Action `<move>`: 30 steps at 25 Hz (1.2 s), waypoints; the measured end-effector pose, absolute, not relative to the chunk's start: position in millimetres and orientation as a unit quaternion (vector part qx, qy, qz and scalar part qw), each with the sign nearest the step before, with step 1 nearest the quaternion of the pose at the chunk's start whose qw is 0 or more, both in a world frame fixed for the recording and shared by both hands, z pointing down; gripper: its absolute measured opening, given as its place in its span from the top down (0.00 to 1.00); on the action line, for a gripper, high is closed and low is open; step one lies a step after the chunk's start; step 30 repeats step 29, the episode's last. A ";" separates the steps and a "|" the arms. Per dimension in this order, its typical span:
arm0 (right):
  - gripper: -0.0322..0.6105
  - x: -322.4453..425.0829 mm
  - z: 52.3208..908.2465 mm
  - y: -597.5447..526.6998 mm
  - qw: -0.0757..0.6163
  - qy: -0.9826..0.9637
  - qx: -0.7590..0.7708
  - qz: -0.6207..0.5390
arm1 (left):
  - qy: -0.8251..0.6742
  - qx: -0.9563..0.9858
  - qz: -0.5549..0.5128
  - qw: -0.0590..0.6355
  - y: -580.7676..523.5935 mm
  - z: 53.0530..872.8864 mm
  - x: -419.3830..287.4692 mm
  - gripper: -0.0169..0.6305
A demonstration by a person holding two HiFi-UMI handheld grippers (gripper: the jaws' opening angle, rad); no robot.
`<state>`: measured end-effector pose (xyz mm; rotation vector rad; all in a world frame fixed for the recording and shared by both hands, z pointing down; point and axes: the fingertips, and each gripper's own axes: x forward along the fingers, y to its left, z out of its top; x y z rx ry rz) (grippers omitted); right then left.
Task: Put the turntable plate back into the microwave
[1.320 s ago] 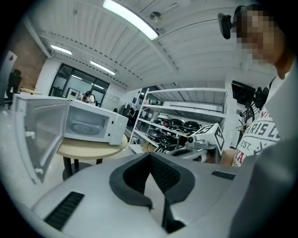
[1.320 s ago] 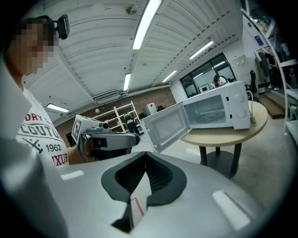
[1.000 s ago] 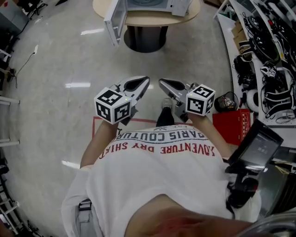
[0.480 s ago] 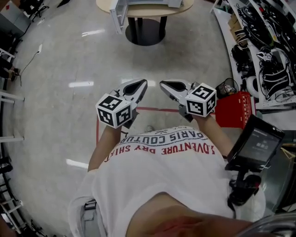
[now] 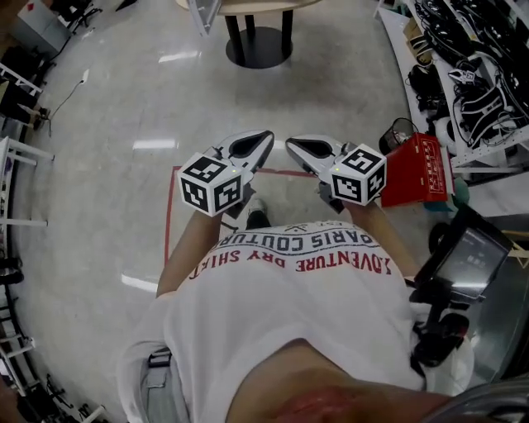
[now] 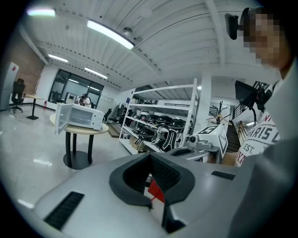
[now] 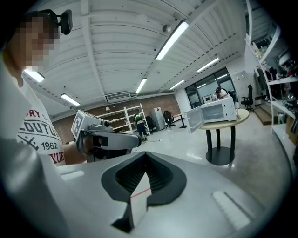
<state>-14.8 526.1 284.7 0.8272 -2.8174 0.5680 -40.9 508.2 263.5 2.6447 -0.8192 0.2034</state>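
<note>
Both grippers are held side by side in front of the person's chest, over the bare floor. My left gripper (image 5: 266, 135) has its jaws together with nothing between them, and my right gripper (image 5: 290, 145) looks the same. The white microwave (image 6: 79, 116) stands with its door swung open on a round pedestal table (image 6: 86, 130) some way ahead; it also shows in the right gripper view as the microwave (image 7: 212, 113). In the head view only the table's foot (image 5: 259, 48) and the door's edge (image 5: 202, 12) remain at the top. No turntable plate is visible in any view.
A red box (image 5: 417, 169) and a black bin (image 5: 397, 132) sit on the floor to the right, beside shelves of dark gear and cables (image 5: 471, 74). A red tape line (image 5: 169, 216) marks the floor. A screen on a stand (image 5: 463, 264) is at the person's right.
The table and microwave have slid up to the top edge of the head view as the person moved away from them. Both grippers stayed together and shut.
</note>
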 end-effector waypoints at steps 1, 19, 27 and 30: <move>0.95 -6.6 274.9 540.5 0.076 -0.941 0.276 0.182 | -0.290 0.938 0.075 0.173 525.1 252.6 -34.1 0.97; 0.95 59.5 245.4 652.1 0.060 -0.950 0.284 0.113 | -0.299 0.945 0.065 0.115 654.0 226.3 22.6 0.97; 0.95 -0.2 184.5 546.0 0.057 -0.941 0.307 0.130 | -0.259 0.955 0.081 0.121 546.5 167.5 -28.7 0.97; 0.95 -23.6 167.0 522.3 0.059 -0.942 0.306 0.127 | -0.263 0.954 0.077 0.120 522.5 151.0 -54.0 0.97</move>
